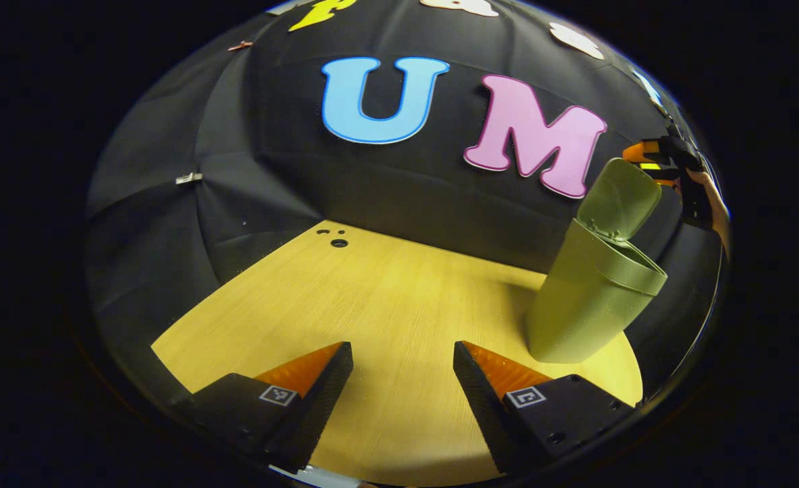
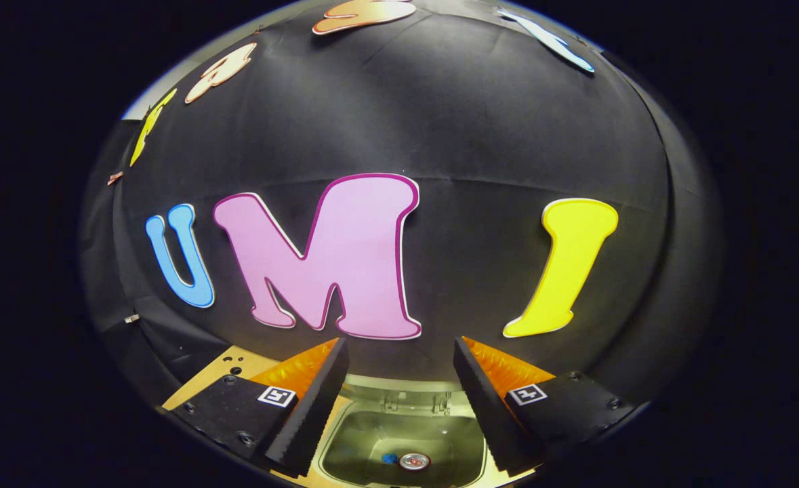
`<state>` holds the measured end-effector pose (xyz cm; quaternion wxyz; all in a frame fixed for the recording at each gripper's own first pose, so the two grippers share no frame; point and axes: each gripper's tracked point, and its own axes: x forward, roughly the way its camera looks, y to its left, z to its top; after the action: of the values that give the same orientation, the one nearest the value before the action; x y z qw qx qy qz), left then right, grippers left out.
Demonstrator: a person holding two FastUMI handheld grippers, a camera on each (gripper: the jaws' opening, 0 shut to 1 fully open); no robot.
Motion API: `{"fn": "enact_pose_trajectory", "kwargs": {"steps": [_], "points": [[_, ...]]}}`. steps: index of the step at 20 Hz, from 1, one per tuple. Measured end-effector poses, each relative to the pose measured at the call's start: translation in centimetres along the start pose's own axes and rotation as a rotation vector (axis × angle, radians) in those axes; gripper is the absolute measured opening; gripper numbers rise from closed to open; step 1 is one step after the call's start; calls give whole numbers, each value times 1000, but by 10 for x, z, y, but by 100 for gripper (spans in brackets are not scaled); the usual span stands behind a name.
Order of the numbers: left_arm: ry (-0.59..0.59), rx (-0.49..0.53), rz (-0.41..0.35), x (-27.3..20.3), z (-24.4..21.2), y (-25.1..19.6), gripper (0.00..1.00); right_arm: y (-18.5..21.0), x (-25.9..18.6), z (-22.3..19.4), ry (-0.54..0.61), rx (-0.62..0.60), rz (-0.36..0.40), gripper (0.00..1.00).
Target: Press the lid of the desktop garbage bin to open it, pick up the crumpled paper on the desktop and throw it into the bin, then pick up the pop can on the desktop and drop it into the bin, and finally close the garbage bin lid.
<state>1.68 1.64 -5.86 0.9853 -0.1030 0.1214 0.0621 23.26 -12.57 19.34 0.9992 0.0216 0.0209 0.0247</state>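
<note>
Bin (image 1: 592,291) stands on the table (image 1: 372,305) with its lid (image 1: 619,196) tipped up, and in the right gripper view we look straight down into its mouth (image 2: 406,440), where the can (image 2: 414,461) lies at the bottom. We cannot make out the paper inside; a small blue spot beside the can is too small to name. Our right gripper (image 2: 399,393) hangs over the opening with its jaws spread and nothing between them, so we judge the dropping done and the lid the step in hand. Our left gripper (image 1: 402,379) is also released, low over bare table, well apart from the bin. To close the lid well, we would bring the right gripper behind the raised lid, lay one finger on its upper edge and push it forward and down in the arc of the hinge, gently, so the light bin does not tip or slide.
</note>
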Motion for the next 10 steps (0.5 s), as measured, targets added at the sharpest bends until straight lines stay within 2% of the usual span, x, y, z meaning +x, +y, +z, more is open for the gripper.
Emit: {"fn": "enact_pose_trajectory", "kwargs": {"steps": [4, 10], "points": [[9, 95, -85, 1, 2, -10, 96, 2, -32, -33, 16, 61, -47, 97], [32, 127, -146, -2, -10, 1, 96, 2, -60, -90, 81, 76, -103, 100]]}}
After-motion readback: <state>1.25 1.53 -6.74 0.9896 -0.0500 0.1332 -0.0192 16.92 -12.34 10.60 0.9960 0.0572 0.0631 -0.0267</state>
